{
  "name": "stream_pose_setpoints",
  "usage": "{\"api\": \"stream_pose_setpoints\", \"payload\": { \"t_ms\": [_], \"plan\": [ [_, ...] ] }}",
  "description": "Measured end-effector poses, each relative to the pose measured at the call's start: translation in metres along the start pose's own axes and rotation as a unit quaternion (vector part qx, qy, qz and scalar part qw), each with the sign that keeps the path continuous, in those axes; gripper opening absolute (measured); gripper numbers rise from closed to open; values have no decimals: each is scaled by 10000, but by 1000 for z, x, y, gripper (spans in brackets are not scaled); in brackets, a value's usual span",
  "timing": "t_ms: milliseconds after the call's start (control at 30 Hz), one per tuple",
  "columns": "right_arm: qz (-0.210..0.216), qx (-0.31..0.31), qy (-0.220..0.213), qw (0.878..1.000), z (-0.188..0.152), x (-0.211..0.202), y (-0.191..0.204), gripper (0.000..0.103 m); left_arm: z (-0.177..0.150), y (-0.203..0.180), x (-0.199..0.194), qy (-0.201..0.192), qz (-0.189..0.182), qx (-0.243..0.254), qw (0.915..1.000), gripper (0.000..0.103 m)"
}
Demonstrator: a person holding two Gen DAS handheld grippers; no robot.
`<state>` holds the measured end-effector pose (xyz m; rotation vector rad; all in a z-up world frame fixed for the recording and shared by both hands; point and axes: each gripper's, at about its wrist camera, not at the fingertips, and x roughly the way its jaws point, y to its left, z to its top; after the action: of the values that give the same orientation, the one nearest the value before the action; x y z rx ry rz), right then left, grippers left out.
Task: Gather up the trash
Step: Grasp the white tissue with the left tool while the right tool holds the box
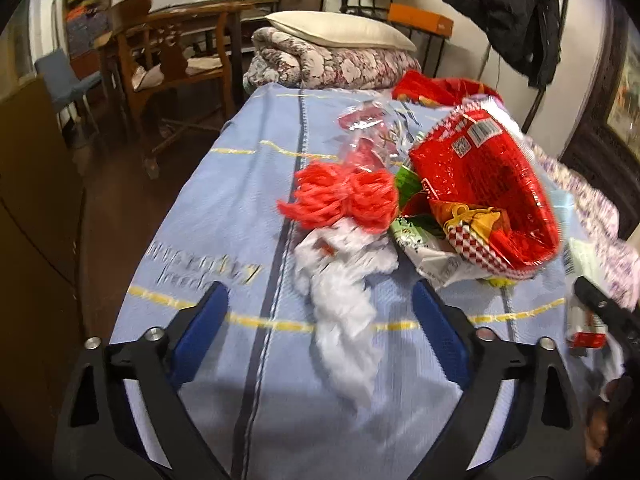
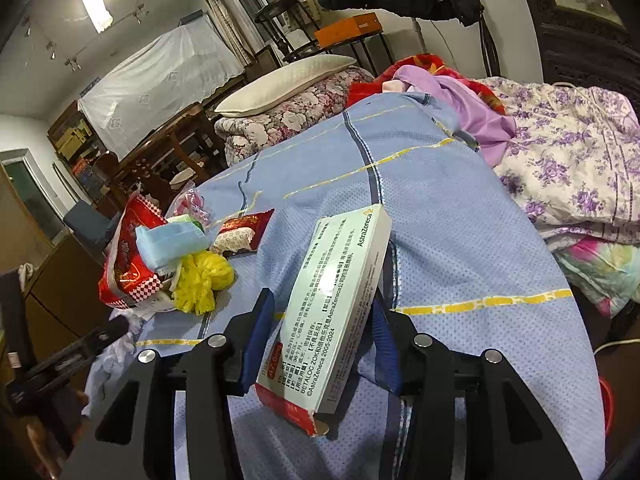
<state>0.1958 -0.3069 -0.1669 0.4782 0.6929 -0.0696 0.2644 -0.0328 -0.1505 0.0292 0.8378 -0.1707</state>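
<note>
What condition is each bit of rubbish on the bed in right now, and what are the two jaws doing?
Medicine box: clamped in the right gripper, tilted, one end torn open.
Left gripper: open, crumpled white tissue lying between its jaws, not pinched.
Red snack bag: open, gaping, on the trash pile.
Orange-red plastic string: bunched up.
Yellow plastic bag: crumpled.
Blue face mask: folded on the pile.

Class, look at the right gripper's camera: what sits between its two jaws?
A white medicine box, gripped by the right gripper above the blue bedspread, seen in the right wrist view.
</note>
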Motion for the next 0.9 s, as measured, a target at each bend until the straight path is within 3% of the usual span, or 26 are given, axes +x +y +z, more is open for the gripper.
{"api": "stream_pose_setpoints", "payload": {
  "t_ms": [33, 100, 167, 500, 767, 900],
  "plan": [
    [43, 29, 3, 10000, 1, 0, -1, 48, 1, -4, 4, 7, 29, 128, 9999, 74],
    [110, 73, 12, 9999, 2, 1, -3, 48, 2, -12, 9, 40, 18, 335, 9994, 39],
    [128, 74, 18, 9999, 2, 2, -3, 48, -2, -11, 8, 55, -150, 324, 9993, 21],
    [-44, -214, -63, 9997, -6, -6, 6, 39, -37, 7, -89, -610, -725, -46, 9955, 19],
    [334, -394, -609, 9968, -5, -93, 28, 18, -45, 12, -152, -951, -1124, -163, 9890, 20],
    [87, -773, -560, 9954, 9, -107, 47, 12, -43, -3, -173, -1015, -1353, -32, 9856, 20]
  ]
}}
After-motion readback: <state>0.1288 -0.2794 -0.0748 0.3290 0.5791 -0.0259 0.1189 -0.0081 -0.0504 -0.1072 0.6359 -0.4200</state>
